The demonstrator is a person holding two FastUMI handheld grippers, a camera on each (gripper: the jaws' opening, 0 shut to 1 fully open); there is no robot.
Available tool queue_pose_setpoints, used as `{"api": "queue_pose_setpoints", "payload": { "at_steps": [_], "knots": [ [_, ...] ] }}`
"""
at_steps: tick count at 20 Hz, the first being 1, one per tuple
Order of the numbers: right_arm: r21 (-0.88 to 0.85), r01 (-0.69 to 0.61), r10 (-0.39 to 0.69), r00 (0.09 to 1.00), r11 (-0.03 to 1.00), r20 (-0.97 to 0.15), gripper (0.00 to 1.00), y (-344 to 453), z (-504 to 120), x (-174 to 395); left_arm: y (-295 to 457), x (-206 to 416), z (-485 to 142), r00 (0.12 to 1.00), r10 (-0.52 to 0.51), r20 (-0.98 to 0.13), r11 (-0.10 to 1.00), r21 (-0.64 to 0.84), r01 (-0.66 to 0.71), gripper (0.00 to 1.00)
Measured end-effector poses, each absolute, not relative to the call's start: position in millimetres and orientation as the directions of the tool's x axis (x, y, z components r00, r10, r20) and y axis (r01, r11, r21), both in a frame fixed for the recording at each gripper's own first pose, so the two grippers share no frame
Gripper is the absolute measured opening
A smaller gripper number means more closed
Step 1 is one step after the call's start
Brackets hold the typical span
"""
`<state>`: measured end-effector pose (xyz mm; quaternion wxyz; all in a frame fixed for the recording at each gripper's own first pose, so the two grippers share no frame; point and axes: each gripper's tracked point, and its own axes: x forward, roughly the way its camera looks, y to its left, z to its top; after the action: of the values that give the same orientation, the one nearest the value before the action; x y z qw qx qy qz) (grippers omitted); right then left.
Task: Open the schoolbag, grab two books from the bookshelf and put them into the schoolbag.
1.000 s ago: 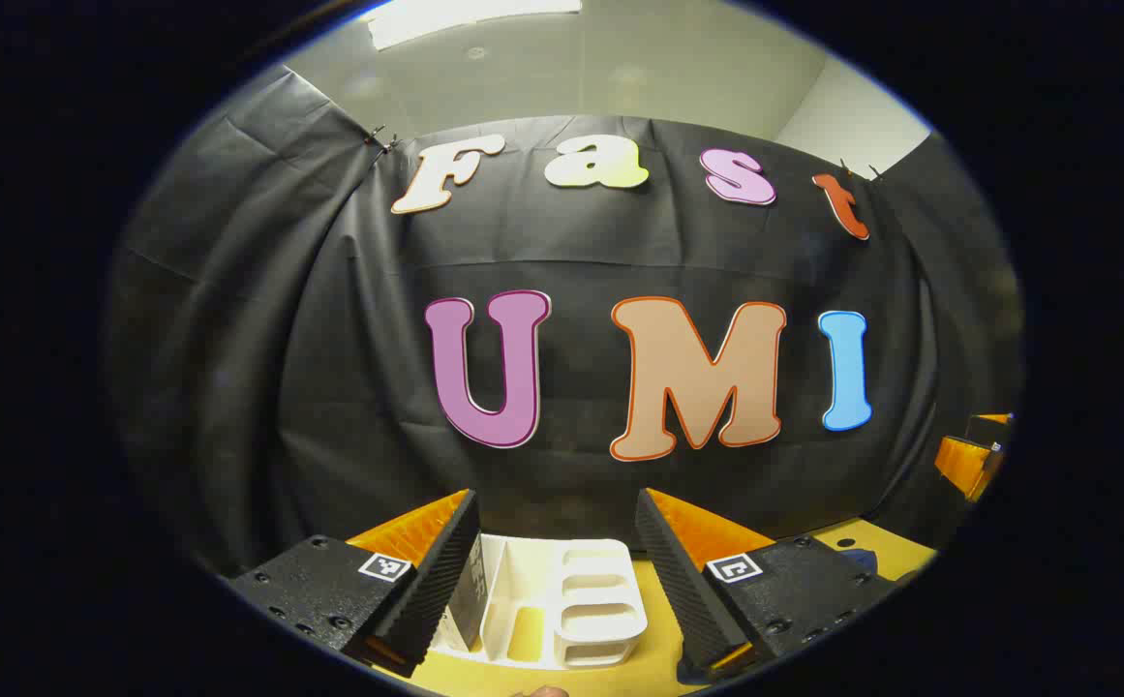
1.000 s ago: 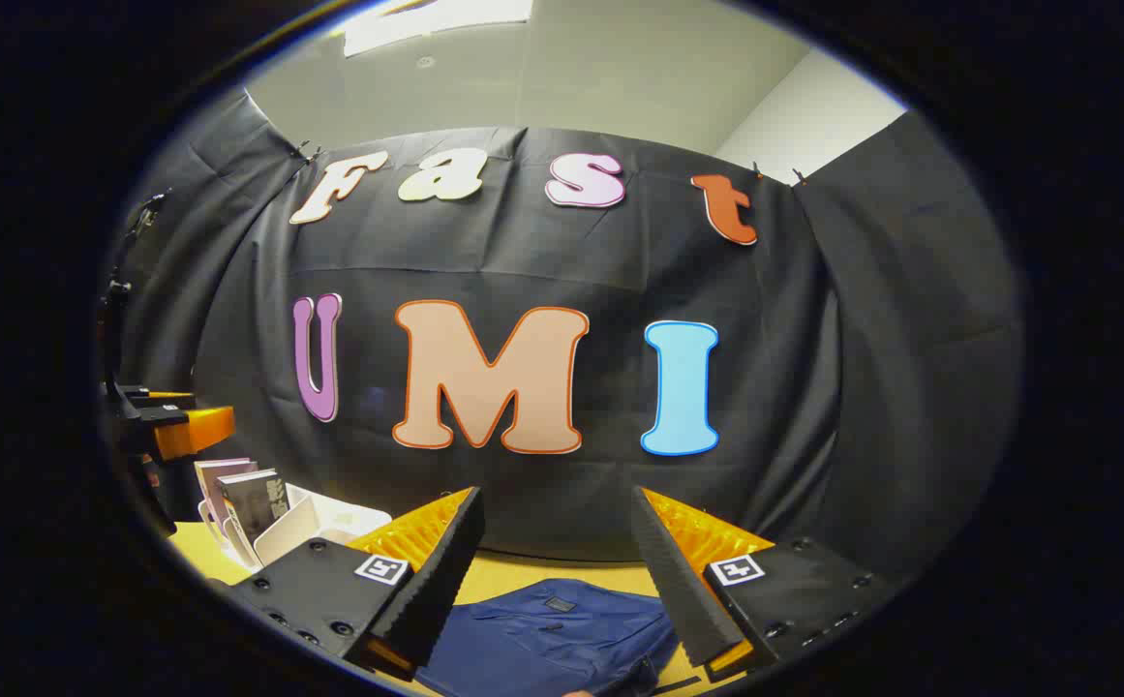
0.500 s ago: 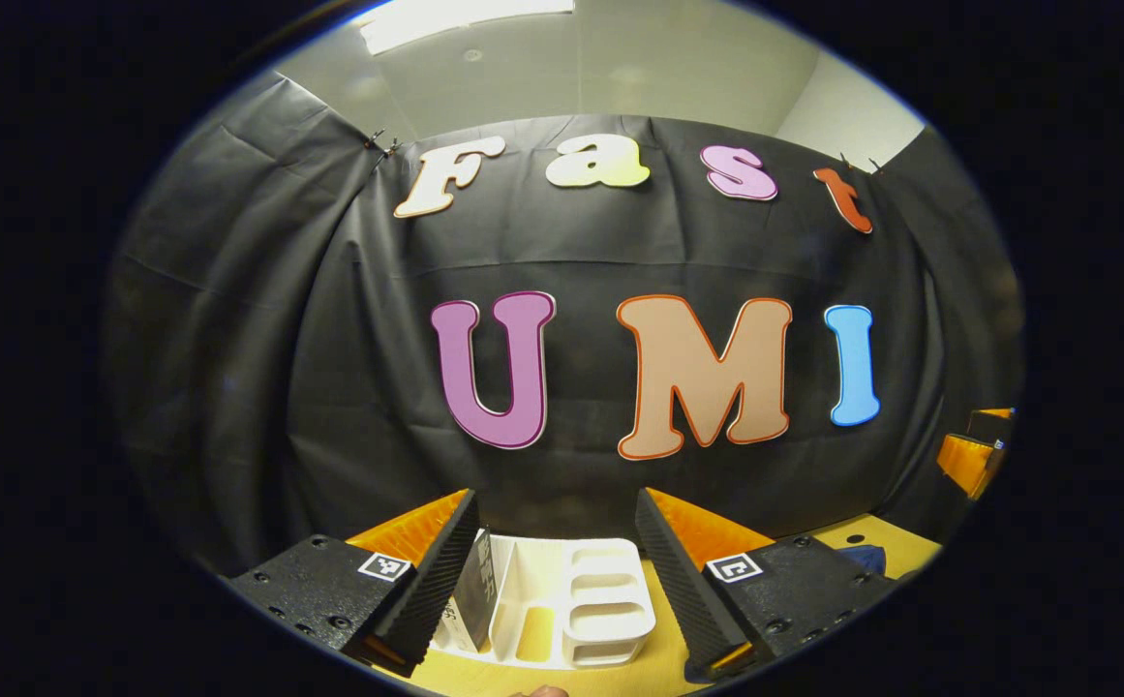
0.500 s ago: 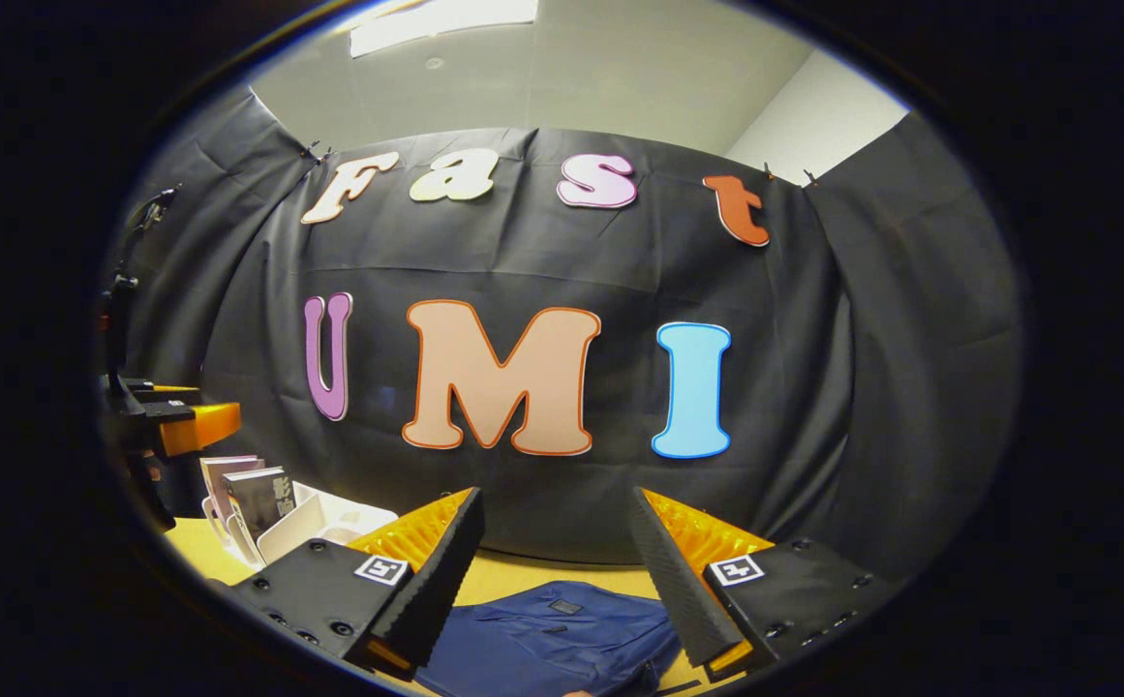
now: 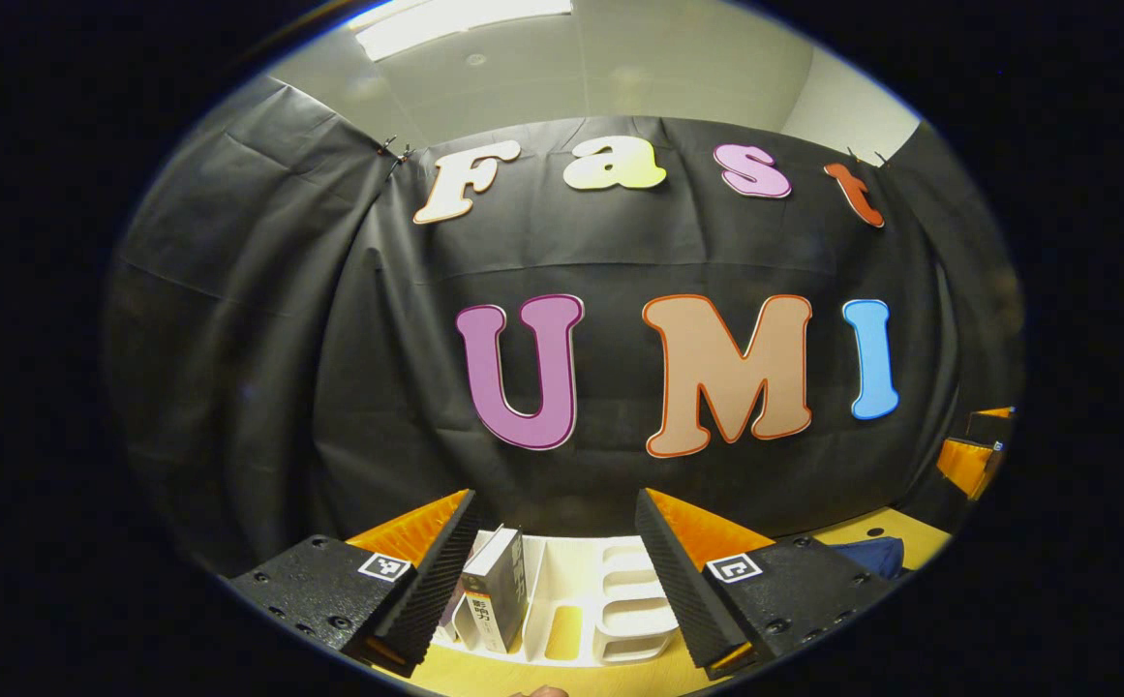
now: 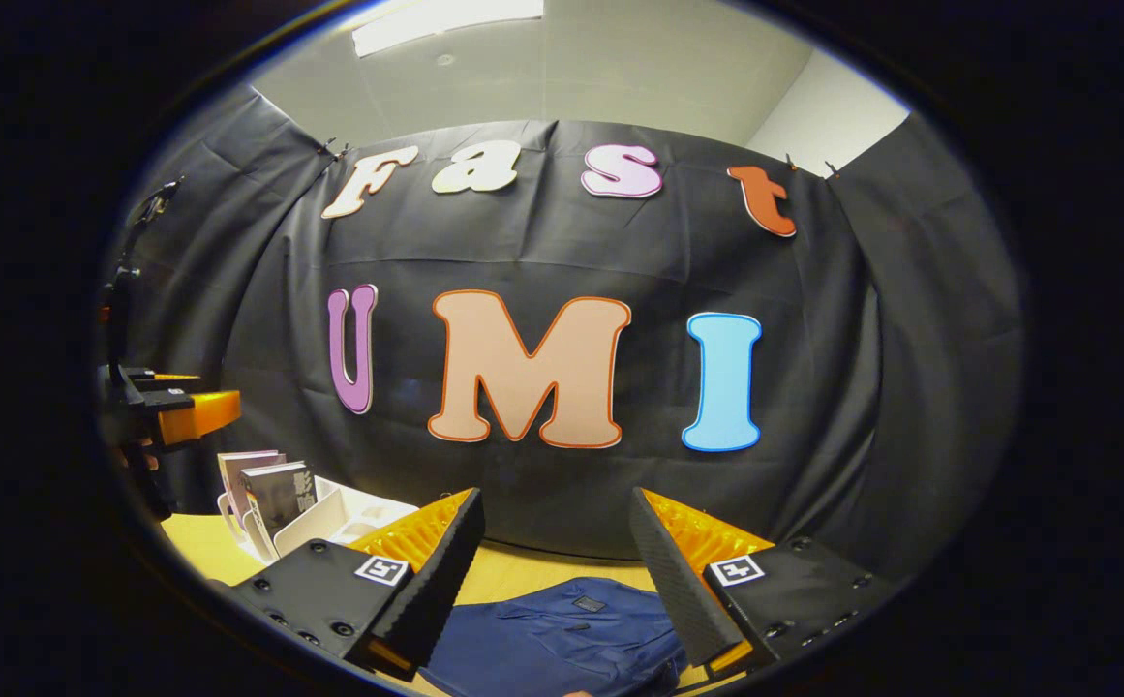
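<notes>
In the left gripper view, my left gripper [image 5: 552, 571] is open above a white bookshelf [image 5: 610, 605] on the yellow table; a dark book [image 5: 496, 590] stands upright in its left slot, just beyond my left finger. A corner of the blue schoolbag [image 5: 866, 554] shows at the right. In the right gripper view, my right gripper [image 6: 554, 571] is open and held above the flat blue schoolbag [image 6: 562, 634]. At the left stand two books [image 6: 276, 489] in the white bookshelf [image 6: 329, 518], with the left gripper [image 6: 169, 407] above them.
The yellow table [image 6: 198, 552] carries the bookshelf on its left side and the schoolbag on its right, in front of the black cloth wall. The right gripper [image 5: 973, 455] shows at the far right edge of the left gripper view.
Both views have shifted slightly to the left. In the left gripper view the dark book has come further into sight between my fingers. Both grippers stay open.
</notes>
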<state>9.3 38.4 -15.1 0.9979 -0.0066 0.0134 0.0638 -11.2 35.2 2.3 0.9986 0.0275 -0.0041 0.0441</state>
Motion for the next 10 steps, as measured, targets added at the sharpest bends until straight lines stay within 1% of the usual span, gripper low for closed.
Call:
{"api": "queue_pose_setpoints", "payload": {
  "at_steps": [8, 10],
  "knots": [
    [-0.031, -0.151, 0.149, 0.988, 0.988, -0.040, 0.96, 44.4, -23.5, 9.8, 36.0, -9.1, -2.4, 0.996, 0.095, 0.001, 0.994, 0.050, -0.095, 0.92],
    [-0.049, -0.173, 0.170, 0.984, 0.984, -0.050, 0.96, 49.0, -27.4, 9.6, 36.8, -7.6, -2.8, 0.995, 0.096, -0.001, 0.994, 0.048, -0.096, 0.94]
  ]
}}
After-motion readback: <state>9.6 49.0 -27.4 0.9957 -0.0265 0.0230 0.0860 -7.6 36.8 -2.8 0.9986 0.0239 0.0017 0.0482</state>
